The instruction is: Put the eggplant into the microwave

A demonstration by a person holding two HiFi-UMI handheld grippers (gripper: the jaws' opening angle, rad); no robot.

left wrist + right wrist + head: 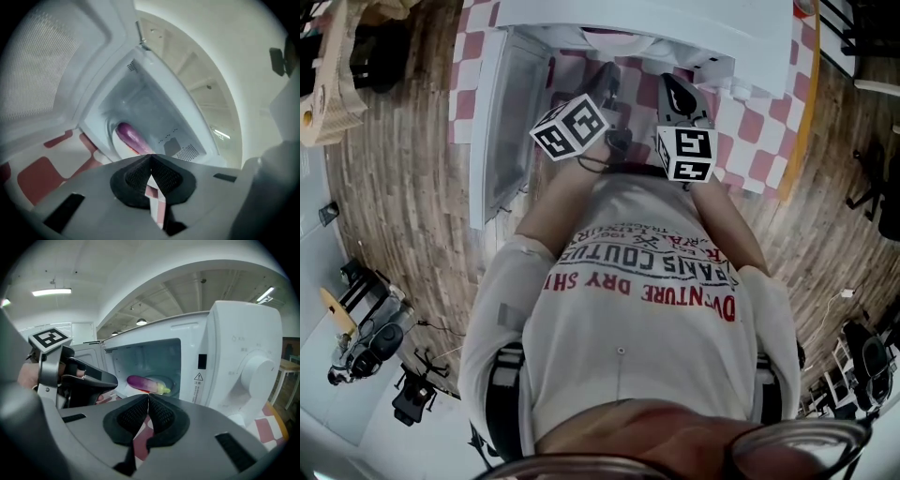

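The purple eggplant (130, 137) (146, 383) lies inside the white microwave (647, 23) (239, 357) on its turntable (172, 380), green stem end to the right. The microwave door (502, 122) (42, 70) stands swung open at the left. My left gripper (605, 82) (151, 157) hangs just in front of the opening, shut with nothing between its pads. It also shows in the right gripper view as the left gripper (101, 379), held by a hand. My right gripper (680, 94) (148, 397) is beside it to the right, shut and empty, pointing at the cavity.
The microwave stands on a red-and-white checkered cloth (759, 141) on a table with an orange edge (802, 122). The control panel with a round dial (258, 369) is right of the cavity. A wicker basket (328, 84), tripods (366, 347) and a chair (881, 187) stand on the wooden floor.
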